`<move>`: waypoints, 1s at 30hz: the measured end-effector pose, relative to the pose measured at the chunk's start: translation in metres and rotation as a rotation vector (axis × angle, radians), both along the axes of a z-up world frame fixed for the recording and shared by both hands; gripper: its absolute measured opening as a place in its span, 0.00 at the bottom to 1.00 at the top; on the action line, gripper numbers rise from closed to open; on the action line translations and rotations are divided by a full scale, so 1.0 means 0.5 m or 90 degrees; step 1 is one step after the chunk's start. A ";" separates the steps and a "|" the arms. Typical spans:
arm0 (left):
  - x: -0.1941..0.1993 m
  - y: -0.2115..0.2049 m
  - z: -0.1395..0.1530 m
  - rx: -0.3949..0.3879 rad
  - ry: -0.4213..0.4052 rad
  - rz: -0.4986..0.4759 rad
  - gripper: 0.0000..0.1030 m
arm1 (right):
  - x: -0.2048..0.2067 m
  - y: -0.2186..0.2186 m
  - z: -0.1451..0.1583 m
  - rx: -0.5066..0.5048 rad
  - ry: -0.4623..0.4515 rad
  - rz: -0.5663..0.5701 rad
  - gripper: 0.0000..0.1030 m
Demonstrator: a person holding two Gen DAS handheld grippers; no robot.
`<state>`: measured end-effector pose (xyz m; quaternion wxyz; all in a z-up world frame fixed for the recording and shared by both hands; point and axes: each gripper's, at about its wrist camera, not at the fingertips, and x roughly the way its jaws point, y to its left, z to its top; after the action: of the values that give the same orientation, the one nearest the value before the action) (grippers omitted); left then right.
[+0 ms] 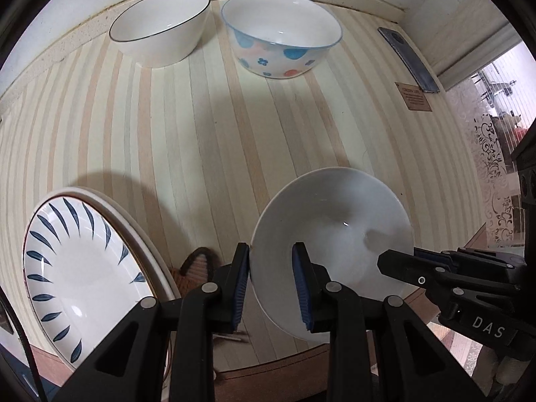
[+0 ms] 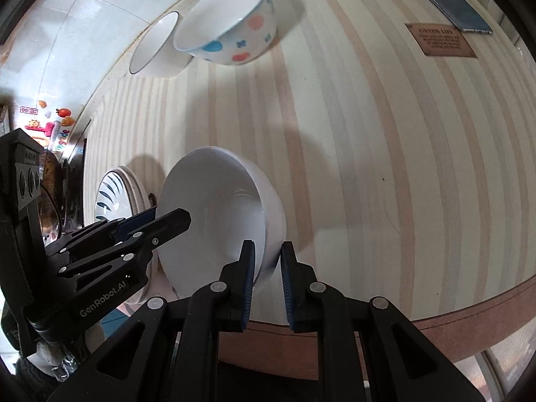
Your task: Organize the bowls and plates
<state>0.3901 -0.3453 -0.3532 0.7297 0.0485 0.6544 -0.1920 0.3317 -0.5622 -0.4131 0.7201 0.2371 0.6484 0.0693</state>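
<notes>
Plain white glazed ceramic bowl [image 1: 331, 234], lifted and tipped steeply, near the front edge of the striped table [image 1: 201, 140]. Held from both sides: left gripper [image 1: 271, 288] pinching the near-left rim, one blue ribbed pad inside the wall and one outside; right gripper [image 2: 266, 281] doing the same on the opposite rim. Both narrowed to about wall thickness. Left looks seated on the rim; right's outer pad may stand a hair off the wall, contact not certain.

Step in hand, as judged: carrying or levelling the bowl toward a stack. Advice:
- Keep both wrists moving together; any twist loads the rim unevenly.
- Level before lowering, set the foot down flat, then release one side at a time.
- Glaze is slick and hard, so rely on the ribbed pads, not extra squeeze; thin rim could chip.
- Watch clearance to the plates just left of the bowl.

Materials and shapes, outward from the bowl:
- Just left: round white ceramic plate with dark blue leaf strokes around its rim [image 1: 83, 268], glossy, shallow, sitting on a plain cream plate [image 1: 147, 244].
- Far behind, near the back wall: white deep bowl with thin dark rim line [image 1: 160, 30], and beside it a white bowl with blue and pink dots and flowers [image 1: 281, 40], both upright, steep-walled, close but whether touching unclear.
- Behind and right: flat dark grey phone [image 1: 408, 60], small brown label [image 1: 413, 95].
- Table surface matte, cream and tan stripes, rounded brown edge.
</notes>
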 end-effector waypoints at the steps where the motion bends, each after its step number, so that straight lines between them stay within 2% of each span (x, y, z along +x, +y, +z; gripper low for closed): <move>1: 0.001 -0.002 0.000 0.001 -0.001 0.000 0.23 | -0.003 -0.004 -0.003 0.004 0.000 -0.001 0.17; 8: 0.004 -0.009 0.007 0.010 -0.003 0.004 0.23 | 0.002 -0.009 -0.007 0.003 0.000 0.004 0.17; 9: 0.007 -0.003 0.024 0.013 -0.012 0.008 0.23 | 0.003 -0.011 -0.006 0.004 0.002 0.003 0.17; 13: 0.042 0.029 0.125 -0.027 -0.069 0.053 0.24 | 0.012 -0.022 0.008 0.007 0.024 0.001 0.17; 15: 0.074 0.039 0.165 -0.047 -0.091 0.073 0.30 | 0.018 -0.039 0.033 0.021 0.016 -0.009 0.17; 17: 0.117 0.043 0.188 -0.061 -0.106 0.092 0.32 | 0.032 -0.065 0.070 0.022 -0.004 -0.019 0.30; 18: 0.140 0.045 0.191 -0.062 -0.107 0.096 0.32 | 0.043 -0.077 0.088 0.022 -0.015 -0.023 0.41; 19: 0.165 0.042 0.190 -0.062 -0.104 0.101 0.32 | 0.057 -0.090 0.107 0.028 -0.029 -0.028 0.48; 24: 0.279 0.020 0.151 -0.076 -0.071 0.122 0.32 | 0.160 -0.132 0.158 0.017 -0.077 -0.039 0.51; 27: 0.325 0.001 0.115 -0.078 -0.046 0.123 0.32 | 0.231 -0.140 0.156 0.009 -0.083 -0.041 0.51; 30: 0.358 -0.019 0.076 -0.056 -0.036 0.120 0.31 | 0.305 -0.140 0.136 0.010 -0.080 -0.039 0.51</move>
<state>0.5691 -0.3549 -0.3152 0.7641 -0.0402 0.6262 -0.1496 0.4842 -0.6322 -0.3451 0.7593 0.2577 0.5938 0.0668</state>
